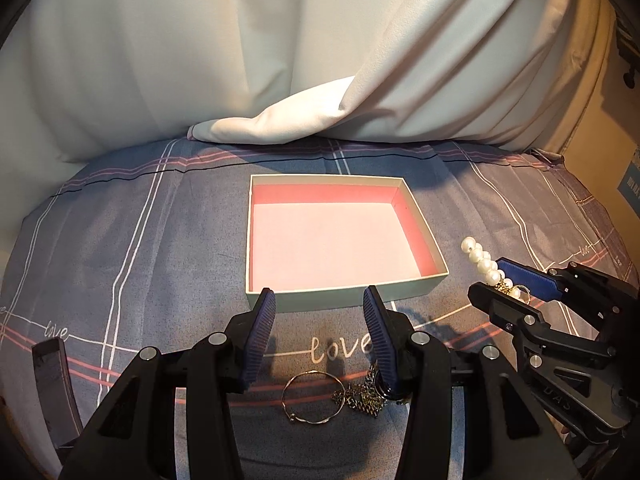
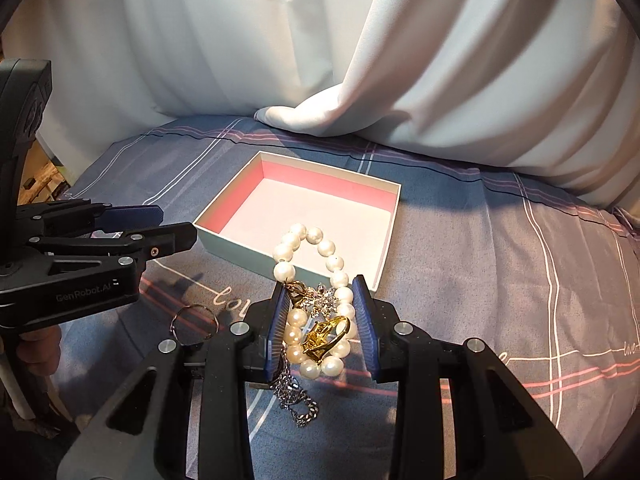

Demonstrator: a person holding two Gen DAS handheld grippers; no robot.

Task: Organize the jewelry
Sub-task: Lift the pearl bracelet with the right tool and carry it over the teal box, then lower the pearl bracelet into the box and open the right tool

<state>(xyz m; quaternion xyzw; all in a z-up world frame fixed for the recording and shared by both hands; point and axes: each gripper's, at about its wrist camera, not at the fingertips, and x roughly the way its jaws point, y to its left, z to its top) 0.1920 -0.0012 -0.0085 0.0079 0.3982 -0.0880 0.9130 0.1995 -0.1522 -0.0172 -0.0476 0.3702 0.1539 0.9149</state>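
On the plaid bedsheet (image 1: 120, 240), the right gripper (image 2: 322, 320) is pinching a pearl bracelet (image 2: 312, 264) near the box (image 1: 344, 298); the left gripper (image 1: 320, 308) is hanging spread, empty.

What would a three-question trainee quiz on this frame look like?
1. True or false: the open box already holds jewelry.
2. What sits between the jaws of the right gripper? A) pearl bracelet B) a wristwatch C) nothing
3. Which gripper has nothing between its jaws?

Key:
1. False: its pink inside is bare.
2. A: the jaws press on the pearls, with a gold ring tangled among them.
3. The left gripper: its jaws stand apart over the bedsheet, above a thin wire hoop.
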